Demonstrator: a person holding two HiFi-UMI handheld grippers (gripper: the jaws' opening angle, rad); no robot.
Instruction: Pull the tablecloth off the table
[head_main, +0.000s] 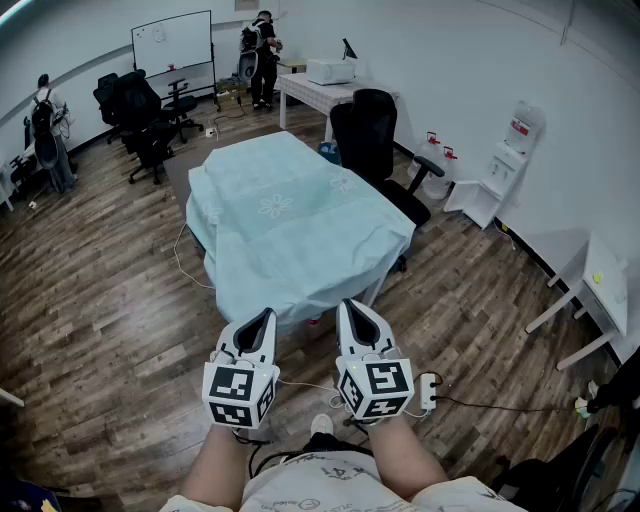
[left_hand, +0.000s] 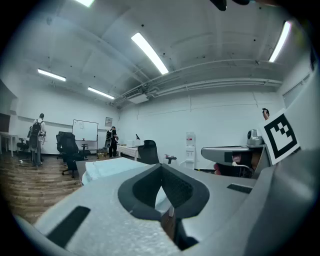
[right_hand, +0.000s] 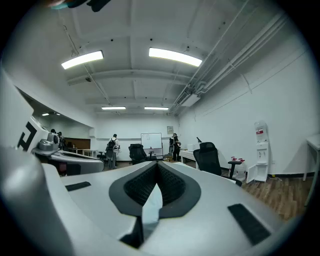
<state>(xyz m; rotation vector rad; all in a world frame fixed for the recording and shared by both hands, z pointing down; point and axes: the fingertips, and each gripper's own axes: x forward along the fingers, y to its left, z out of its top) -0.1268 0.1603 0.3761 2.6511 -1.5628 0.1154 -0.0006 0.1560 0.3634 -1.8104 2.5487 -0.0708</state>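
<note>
Showing, at far left, a person (head_main: 45, 130) beside black chairs (head_main: 135, 115), with a whiteboard (head_main: 172, 42) behind them. Holding the left claw (head_main: 266, 318) pressed together and pinching nothing, low over the wood floor (head_main: 90, 300), pointing toward the near end of the bench (head_main: 374, 289) and not touching it. Finding the pale green cloth (head_main: 290, 220) ahead of both claws, spread over the whole bench top and hanging down its sides. Holding the right claw (head_main: 350, 306) just beside the left one, likewise pressed together and empty. Showing an office chair (head_main: 375, 135) at the bench's right side, and further right a water dispenser (head_main: 505, 165) against the wall.
</note>
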